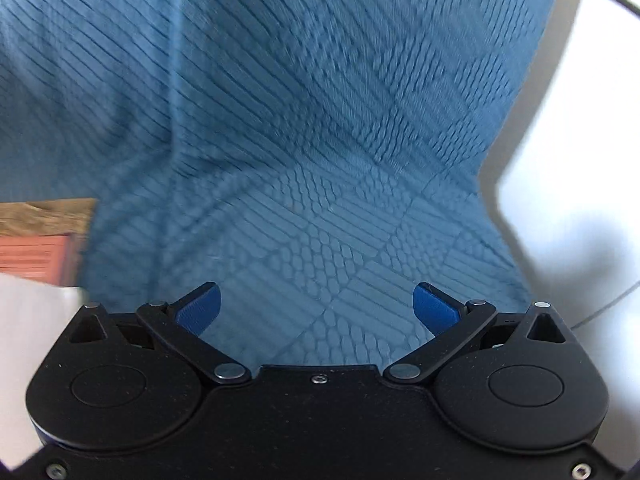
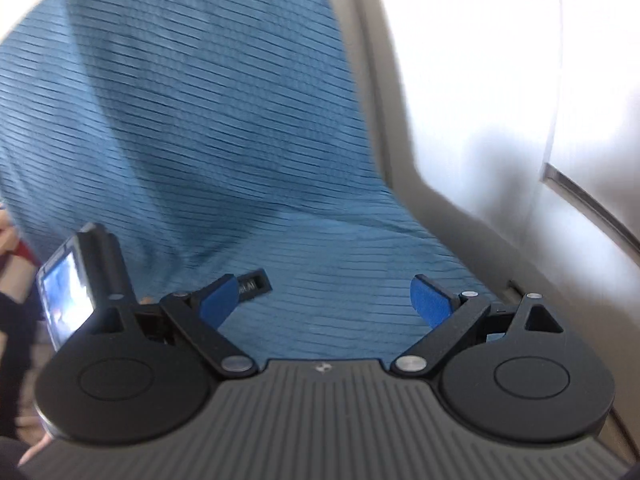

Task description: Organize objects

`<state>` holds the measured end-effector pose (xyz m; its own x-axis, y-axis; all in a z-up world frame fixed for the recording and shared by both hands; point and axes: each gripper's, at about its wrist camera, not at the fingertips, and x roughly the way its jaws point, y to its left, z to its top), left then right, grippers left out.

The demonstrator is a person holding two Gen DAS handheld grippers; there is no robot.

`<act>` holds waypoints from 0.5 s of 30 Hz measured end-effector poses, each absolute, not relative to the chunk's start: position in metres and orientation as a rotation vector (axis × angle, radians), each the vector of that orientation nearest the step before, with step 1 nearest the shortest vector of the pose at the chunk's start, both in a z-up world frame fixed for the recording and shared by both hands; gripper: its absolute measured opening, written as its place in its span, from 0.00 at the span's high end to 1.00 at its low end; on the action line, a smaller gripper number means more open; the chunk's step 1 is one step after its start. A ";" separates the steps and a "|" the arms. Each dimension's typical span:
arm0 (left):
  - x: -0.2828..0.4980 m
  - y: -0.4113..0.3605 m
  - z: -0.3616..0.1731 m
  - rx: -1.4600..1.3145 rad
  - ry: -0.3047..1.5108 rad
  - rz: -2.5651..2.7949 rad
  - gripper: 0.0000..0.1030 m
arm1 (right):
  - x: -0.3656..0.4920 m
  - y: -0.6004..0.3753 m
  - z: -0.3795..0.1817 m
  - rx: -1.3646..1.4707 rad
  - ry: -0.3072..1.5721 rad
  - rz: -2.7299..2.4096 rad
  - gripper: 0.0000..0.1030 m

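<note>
A blue textured cloth [image 1: 304, 128] fills most of the left wrist view and drapes in folds. It also fills the left and middle of the right wrist view [image 2: 192, 120]. My left gripper [image 1: 316, 304] is open and empty, its blue pads [image 1: 200, 312] spread wide just over the cloth. My right gripper [image 2: 324, 300] is open and empty above the cloth too. The other gripper's body with its small lit screen [image 2: 66, 296] shows at the left of the right wrist view. No loose objects show.
A white surface [image 1: 580, 160] lies right of the cloth. An orange-red slatted object [image 1: 36, 256] and a tan edge [image 1: 44, 212] sit at the left. A pale wall and grey frame [image 2: 480, 120] stand on the right.
</note>
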<state>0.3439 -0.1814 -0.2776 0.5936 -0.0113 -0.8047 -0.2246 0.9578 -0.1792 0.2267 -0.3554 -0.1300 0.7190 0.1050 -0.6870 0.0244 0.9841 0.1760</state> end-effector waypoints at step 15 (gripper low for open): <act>0.394 -0.207 -0.339 -0.088 0.810 0.263 0.00 | 0.243 -0.340 -0.150 0.180 0.825 0.169 0.09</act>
